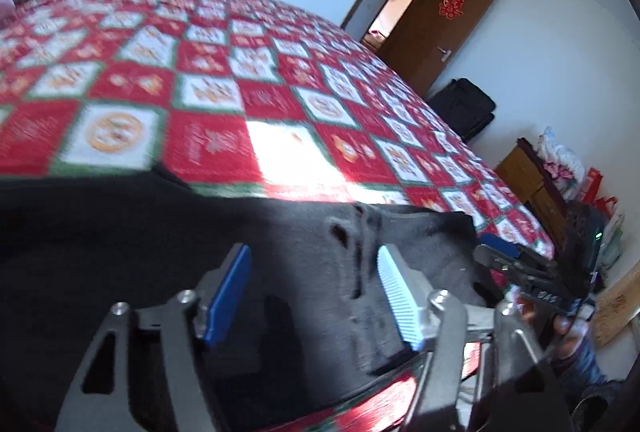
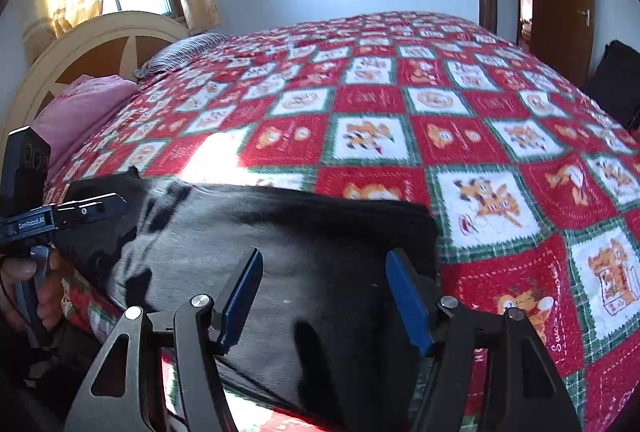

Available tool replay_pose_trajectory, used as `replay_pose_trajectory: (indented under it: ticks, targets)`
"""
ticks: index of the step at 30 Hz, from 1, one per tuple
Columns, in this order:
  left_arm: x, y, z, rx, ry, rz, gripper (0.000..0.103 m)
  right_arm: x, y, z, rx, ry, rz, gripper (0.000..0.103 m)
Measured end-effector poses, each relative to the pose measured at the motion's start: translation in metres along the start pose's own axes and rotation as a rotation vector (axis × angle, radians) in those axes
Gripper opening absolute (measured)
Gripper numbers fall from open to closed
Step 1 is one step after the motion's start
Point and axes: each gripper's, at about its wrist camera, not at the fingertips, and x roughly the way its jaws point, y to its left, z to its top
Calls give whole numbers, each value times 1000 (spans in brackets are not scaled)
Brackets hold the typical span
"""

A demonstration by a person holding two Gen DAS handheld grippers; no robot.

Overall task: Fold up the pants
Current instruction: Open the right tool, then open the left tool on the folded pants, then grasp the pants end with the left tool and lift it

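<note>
A: What is seen at the left, and which step is judged to be in hand?

B: The black, soft fleece-like pants (image 1: 200, 232) are laid along the near edge of the bed, on the red, white and green checked blanket (image 1: 208, 71). In the left wrist view the left gripper (image 1: 314, 296) hangs just above the dark cloth with its blue pads apart; nothing is clamped between them. A fold appears to have been laid down, so the step is judged to be a release between folds.

A: And further to the right?

B: In the right wrist view the right gripper (image 2: 326, 296) is likewise held over the pants (image 2: 280, 252), near their right-hand end, with its jaws spread and no cloth pinched. The garment is seen as a short, thick bundle with a straight far edge, which suggests that it is already doubled at least once. Whether the pads graze the cloth cannot be told from these views.

A: What is called for next?

B: In judgement, either a last fold or a smoothing of the bundle. For a further fold, one end would have to be pinched by both grippers through all layers, lifted clear and carried over the other end. Because the pants lie at the very edge of the bed, care would be needed so that the bundle is not dragged off the blanket.
</note>
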Motion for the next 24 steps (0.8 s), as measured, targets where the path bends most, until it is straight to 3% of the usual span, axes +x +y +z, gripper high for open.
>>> replay_pose_trajectory:
  ticks: [8,12,16,20,24]
  targets:
    - [-75,83,-17,15,-93,305,72,29,94,2,-168,33,174,66]
    - [-106,132,-31,-33,-125,442,72,62,128,-18,-256,162,211,66]
    - [-126,171,-41,-127,-175,485,72,57,153,-34,-425,123,129,68]
    - [-125,195,-45,-171,-188,479,72,37,142,-29,-342,58,210,68]
    - [-121,207,-48,-204,-194,444,72,29,135,-24,-284,-3,212,68]
